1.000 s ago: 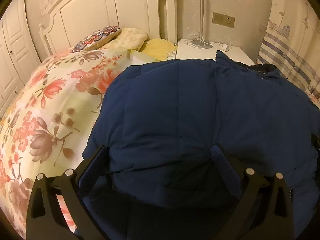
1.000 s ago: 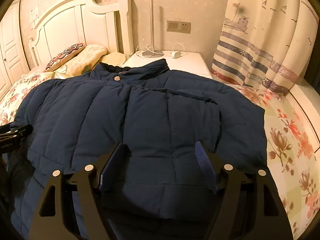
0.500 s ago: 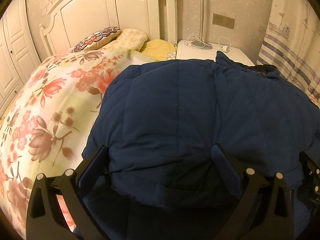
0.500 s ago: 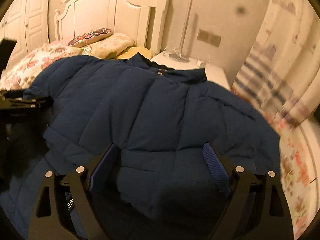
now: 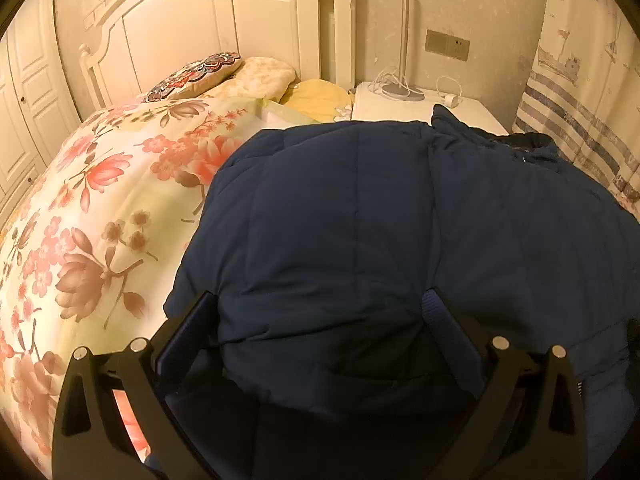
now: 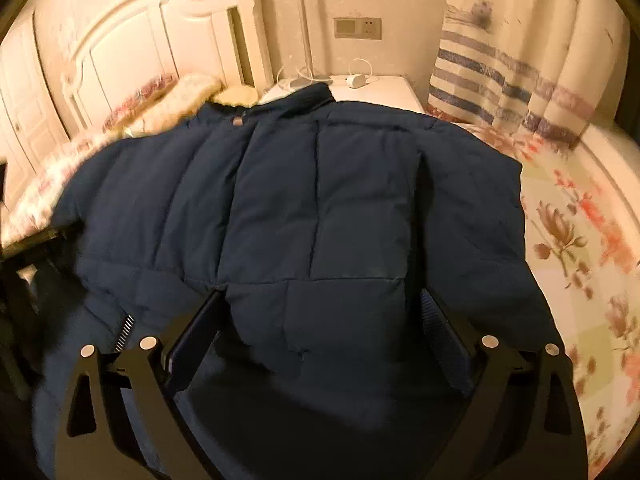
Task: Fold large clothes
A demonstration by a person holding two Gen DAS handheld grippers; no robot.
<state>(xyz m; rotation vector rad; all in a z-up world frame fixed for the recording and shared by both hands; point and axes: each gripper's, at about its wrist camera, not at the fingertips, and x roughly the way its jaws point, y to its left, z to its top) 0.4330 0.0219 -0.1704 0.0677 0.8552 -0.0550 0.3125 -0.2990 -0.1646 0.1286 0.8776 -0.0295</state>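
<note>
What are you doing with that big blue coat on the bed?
A person is folding a puffy navy jacket spread on the flowery bedspread. They hold a gripper in each hand. The left gripper has its fingers wide apart around the coat's bottom edge. The right gripper has just been opening, with the padded hem bunched between its fingers, not squeezed.

Between and beyond the jaws spreads a dark navy quilted puffer jacket (image 5: 380,220), plain, with stitched panels. Left of the left jaws lies a cream bedspread printed with pink and coral flowers and brown leaves (image 5: 92,220). Far ahead stand a white panelled headboard (image 5: 224,28), a yellow pillow (image 5: 316,96) and a cream curtain with blue stripes (image 6: 500,76).
</note>
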